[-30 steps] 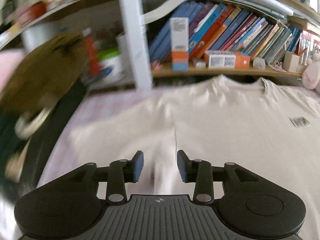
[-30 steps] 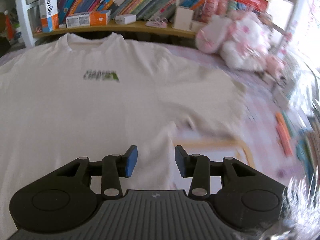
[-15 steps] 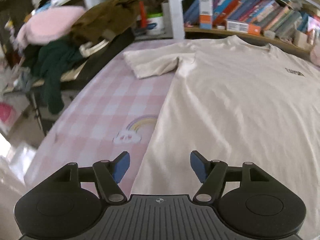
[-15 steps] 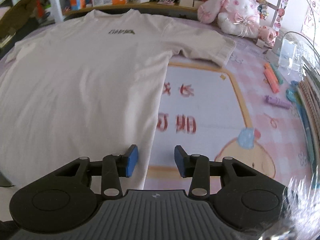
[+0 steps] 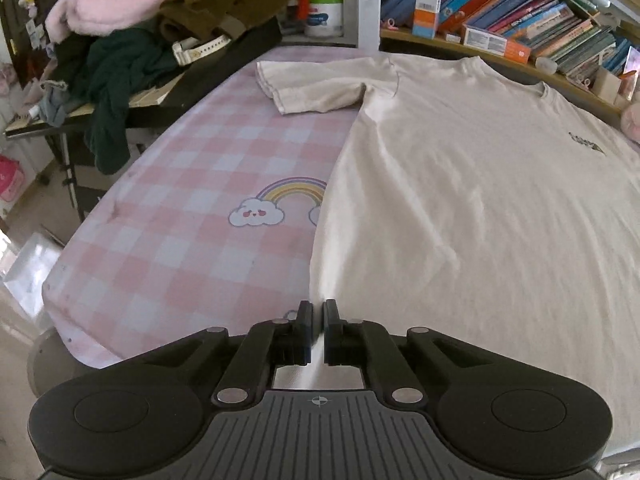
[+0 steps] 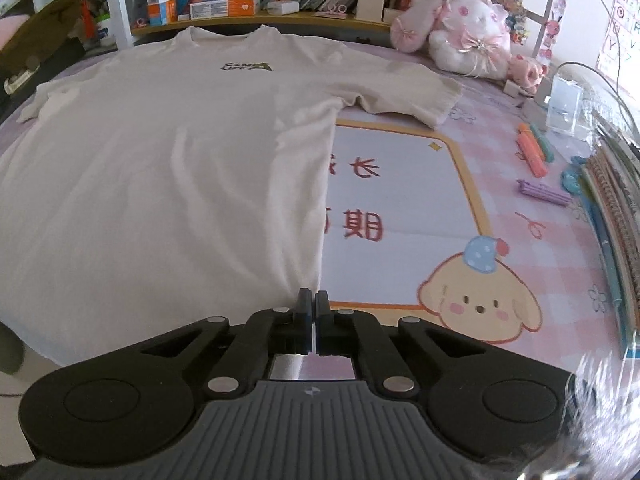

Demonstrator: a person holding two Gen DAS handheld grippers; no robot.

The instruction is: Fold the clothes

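Left gripper (image 5: 318, 312), btm centre of frame: clamped tight on the t-shirt (image 5: 480, 184) at its near left hem corner, cloth pinched between the pads. Right gripper (image 6: 311, 304), btm centre too: clenched on the near right hem corner, fabric edge in the nip. Shirt itself spread flat, face up, on the pink check table cover (image 5: 192, 216), filling centre to upper right of left view; collar far end by the bookshelf (image 6: 280, 20). Both sleeves out flat, no crease or fold yet. Progress est.: laid out + both corners gripped; every fold left to do. Clothes pile (image 5: 160, 32) upper left, untouched, likely next.
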